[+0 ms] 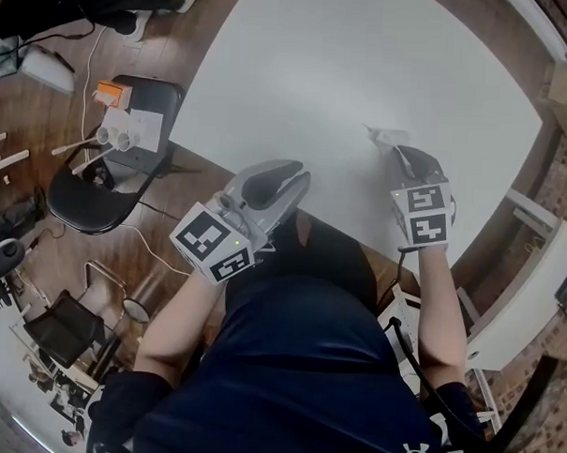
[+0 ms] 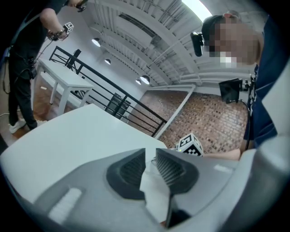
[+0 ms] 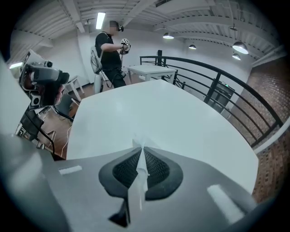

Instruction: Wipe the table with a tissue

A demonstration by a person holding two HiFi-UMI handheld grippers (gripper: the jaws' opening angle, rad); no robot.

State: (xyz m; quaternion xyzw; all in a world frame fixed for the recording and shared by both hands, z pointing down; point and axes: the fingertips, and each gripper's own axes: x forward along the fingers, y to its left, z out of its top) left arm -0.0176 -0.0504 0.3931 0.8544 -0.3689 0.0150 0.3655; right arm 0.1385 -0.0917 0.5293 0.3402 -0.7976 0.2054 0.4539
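While the right gripper (image 3: 141, 153) pinches the tissue (image 3: 137, 183) tight, its tip poking ahead over the table (image 3: 172, 113), the left gripper (image 2: 151, 156), jaws barely parted, grips a white tissue scrap (image 2: 156, 190).

The right gripper (image 3: 141, 152) has its jaws pinched tight on a thin white tissue (image 3: 137, 186), with a little tuft poking out past the tips. A big white table (image 3: 172, 118) runs ahead. At the far end a person (image 3: 108, 54) in black stands by a smaller table (image 3: 149, 69). A black railing (image 3: 213, 86) runs along the right.
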